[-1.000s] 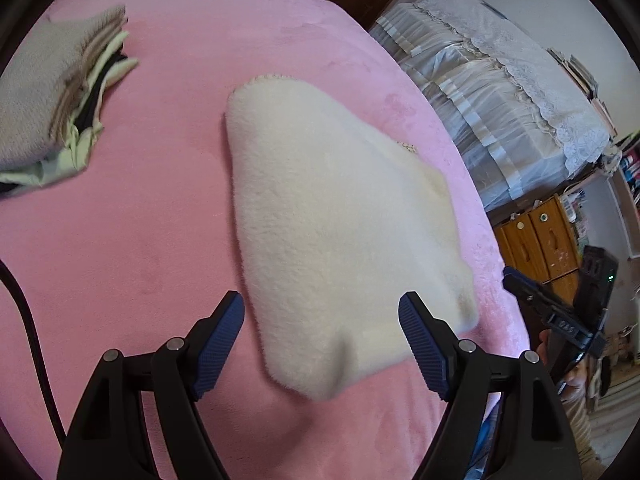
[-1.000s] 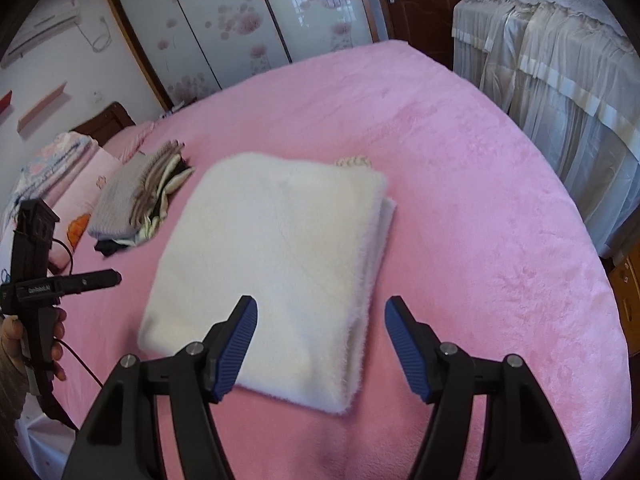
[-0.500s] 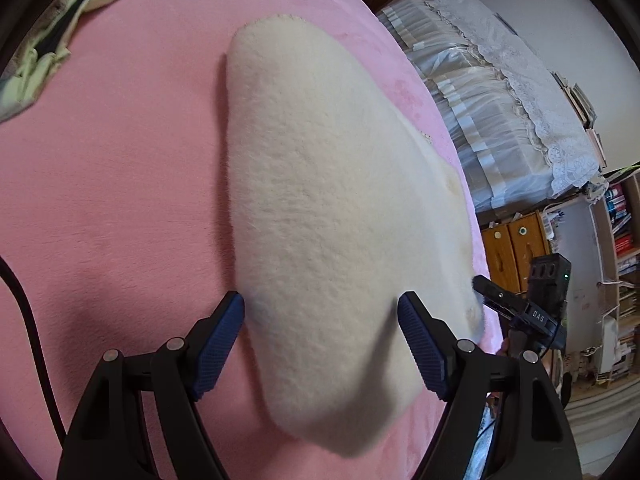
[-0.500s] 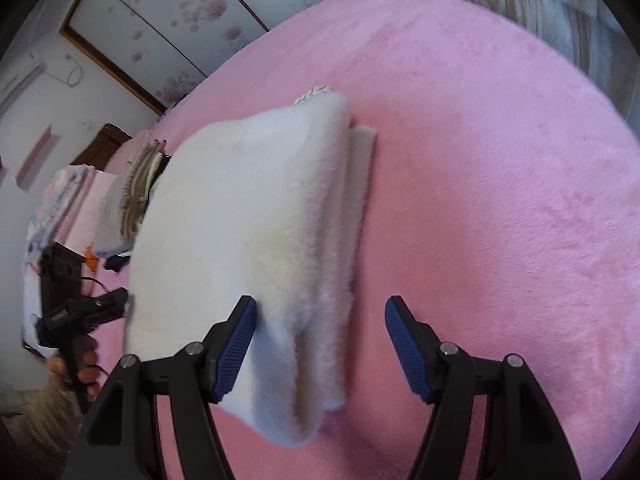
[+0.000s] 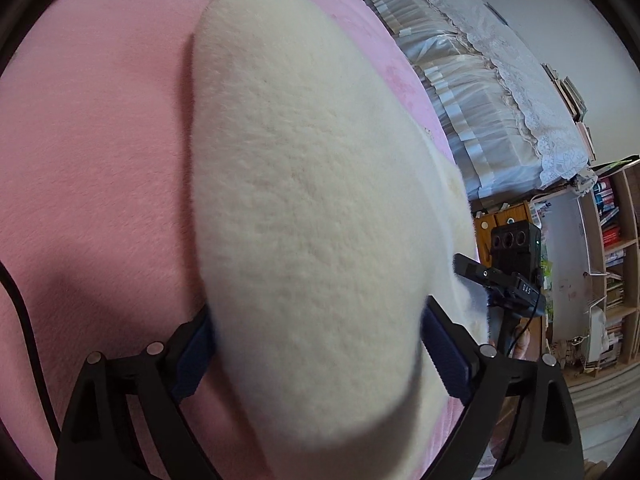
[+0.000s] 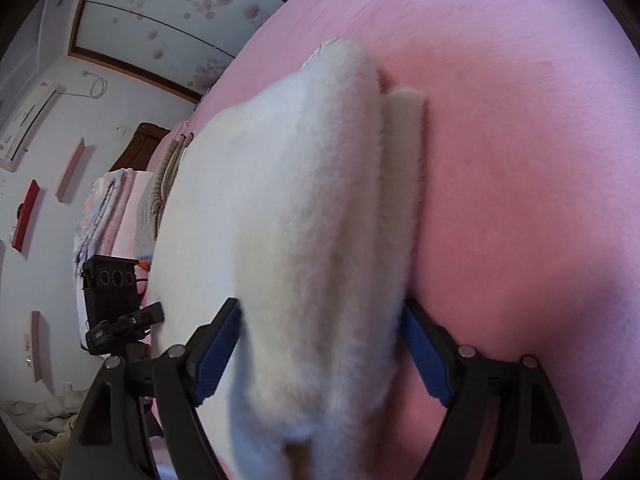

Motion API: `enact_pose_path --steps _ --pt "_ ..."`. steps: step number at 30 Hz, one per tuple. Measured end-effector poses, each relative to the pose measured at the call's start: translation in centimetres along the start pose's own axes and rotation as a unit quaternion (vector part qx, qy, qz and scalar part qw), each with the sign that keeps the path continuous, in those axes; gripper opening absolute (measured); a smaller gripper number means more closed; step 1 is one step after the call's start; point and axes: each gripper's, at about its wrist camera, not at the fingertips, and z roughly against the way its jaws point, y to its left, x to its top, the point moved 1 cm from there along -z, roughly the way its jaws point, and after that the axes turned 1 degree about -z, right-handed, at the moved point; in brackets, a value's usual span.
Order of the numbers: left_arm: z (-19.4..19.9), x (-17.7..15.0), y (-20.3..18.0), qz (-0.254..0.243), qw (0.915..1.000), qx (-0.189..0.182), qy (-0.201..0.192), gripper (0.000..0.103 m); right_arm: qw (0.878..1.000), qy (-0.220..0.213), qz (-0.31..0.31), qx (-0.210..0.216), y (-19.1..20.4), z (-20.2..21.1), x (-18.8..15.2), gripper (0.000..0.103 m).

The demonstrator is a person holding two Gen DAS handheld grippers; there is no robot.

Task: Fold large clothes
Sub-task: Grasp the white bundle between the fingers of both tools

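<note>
Folded fluffy cream garment (image 5: 304, 216) on plush pink bedspread (image 5: 92, 128), between spread grippers

Cream fleece garment (image 5: 312, 208) on a plain pink bedspread (image 5: 92, 128); blue pads (image 6: 218, 354) on black claws; pink-blossom wardrobe doors (image 6: 168, 20).

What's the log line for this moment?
phase: pre-grasp | left claw: open, straddling cream fleece | right claw: open, straddling same fleece | surface: pink bed
</note>
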Motion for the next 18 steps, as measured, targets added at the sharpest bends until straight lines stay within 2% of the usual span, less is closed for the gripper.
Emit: enact_pose_path --steps 4,9,12,14,18 --pt "-0.9 0.3 0.3 -0.005 0.9999 -0.013 0.010 0.099 1.000 0.006 0.007 0.013 0.3 -0.9 0.7 0.081" --pt "-1.2 0.4 0.1 -0.012 0.9998 -0.010 0.011 0.099 1.000 -0.005 0.019 0.004 0.6 -0.7 0.3 0.079" --pt "-1.2 0.5 -0.5 -0.012 0.9999 0.004 0.008 0.094 1.000 -0.012 0.023 0.002 0.9 -0.3 -0.1 0.070" --pt "-1.1 0.5 -0.8 -0.006 0.9998 0.018 0.003 0.089 1.000 -0.017 0.026 -0.002 1.3 -0.1 -0.2 0.060" --pt "-0.5 0.3 -1.5 -0.017 0.9987 0.046 -0.012 0.075 0.999 -0.030 0.034 -0.018 2.4 0.1 -0.3 0.049"
